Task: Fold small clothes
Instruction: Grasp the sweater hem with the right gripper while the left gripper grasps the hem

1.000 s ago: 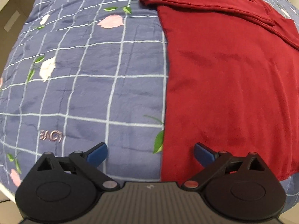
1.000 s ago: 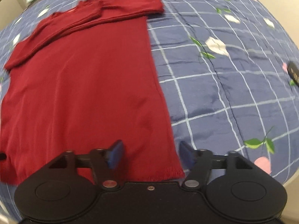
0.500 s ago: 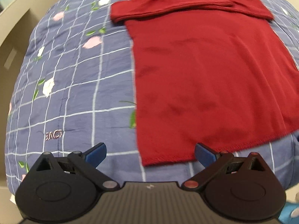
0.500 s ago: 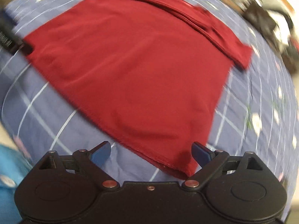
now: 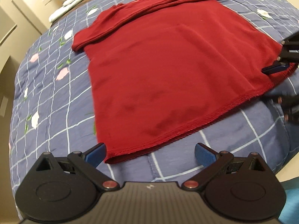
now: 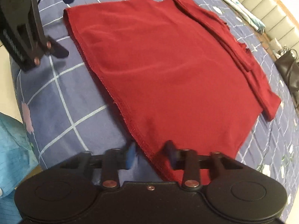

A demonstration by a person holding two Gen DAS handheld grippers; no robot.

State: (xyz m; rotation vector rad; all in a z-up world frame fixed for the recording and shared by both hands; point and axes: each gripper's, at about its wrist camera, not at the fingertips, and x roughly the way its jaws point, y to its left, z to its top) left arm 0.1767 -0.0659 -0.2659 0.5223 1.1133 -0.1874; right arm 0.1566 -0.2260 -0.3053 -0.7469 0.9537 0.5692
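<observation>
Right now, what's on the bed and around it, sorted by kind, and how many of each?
Red garments: 1, the red top lying flat on the bedspread.
Handheld grippers: 2, the left gripper and the right gripper.
Black bags: 1, the black bag beside the bed.
Total: 4

A shirt (image 5: 173, 71) lies flat on the bed (image 5: 48, 100), its hem toward the bed's near edge and its 2 sleeves folded across its far end. The left hand-held gripper (image 5: 149, 154) sits at the hem's left corner, the right hand-held gripper (image 6: 151, 154) at the right corner.
</observation>
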